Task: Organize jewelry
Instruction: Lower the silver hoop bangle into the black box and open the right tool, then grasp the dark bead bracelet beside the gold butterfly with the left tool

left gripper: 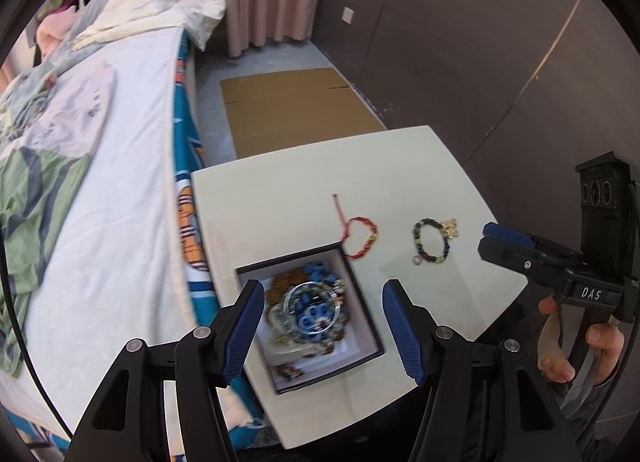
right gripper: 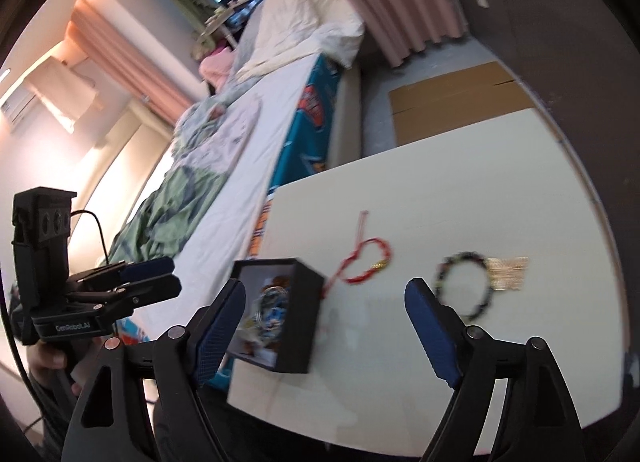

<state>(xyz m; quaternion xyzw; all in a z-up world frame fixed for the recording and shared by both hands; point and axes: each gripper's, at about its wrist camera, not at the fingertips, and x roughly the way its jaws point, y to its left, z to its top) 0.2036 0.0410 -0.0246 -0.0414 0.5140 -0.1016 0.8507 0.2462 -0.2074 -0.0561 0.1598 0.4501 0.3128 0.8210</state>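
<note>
White table [left gripper: 400, 166] fills the middle of the left wrist view, with a black box [left gripper: 364, 294] of jumbled jewelry at lower centre. Above the box to its right lies a red cord bracelet [left gripper: 362, 236], touching the box's corner; a dark bead bracelet [left gripper: 434, 240] with a gold charm sits further right, apart. The left gripper [left gripper: 323, 326] hangs over the box, fingers wide apart, empty. The right gripper [right gripper: 326, 330] is also spread wide, holding nothing, low in its frame, before the table's near edge.

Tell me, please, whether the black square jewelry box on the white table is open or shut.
Open: the black square jewelry box has no lid on it, and the clear bangle and beads inside are exposed from above.
</note>
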